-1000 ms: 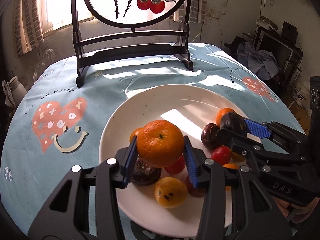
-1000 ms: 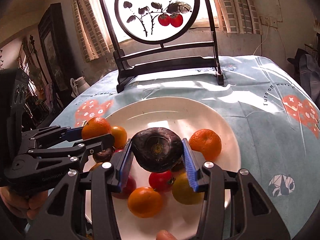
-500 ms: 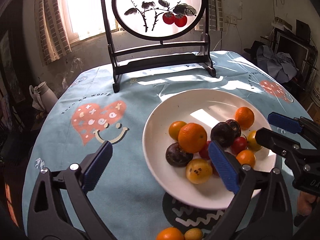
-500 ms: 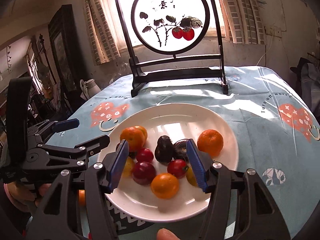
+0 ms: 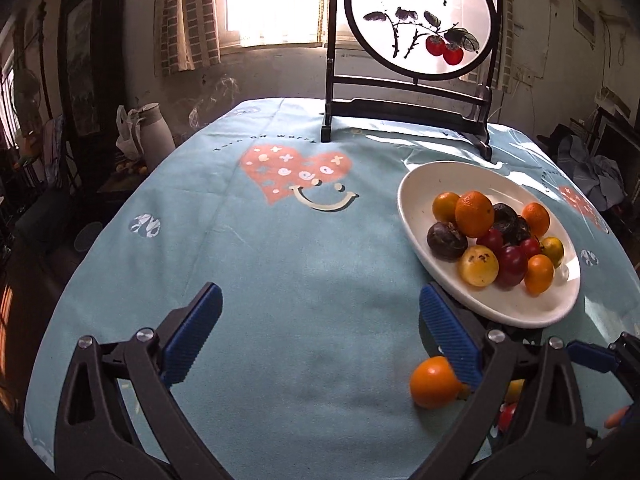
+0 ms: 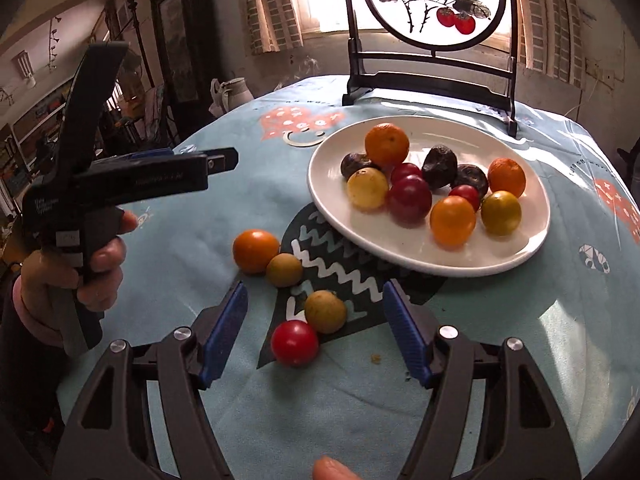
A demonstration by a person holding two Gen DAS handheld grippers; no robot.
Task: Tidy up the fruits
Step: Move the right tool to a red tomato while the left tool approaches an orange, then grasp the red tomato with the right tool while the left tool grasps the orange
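The step in hand reads as the return trip: both grippers are off the plate, empty, over the loose fruit. At the far left the left gripper has just been opening and stands spread at its widest over bare blue tablecloth, nothing between its pads. Next, on the cloth, lie an orange citrus fruit, two small tan fruits and a red cherry tomato. The right gripper, also just opening, frames the nearer tan fruit and the tomato without touching them. To the right, the white plate holds the sorted pile. The next move likely calls for lowering and closing on one fruit alone.
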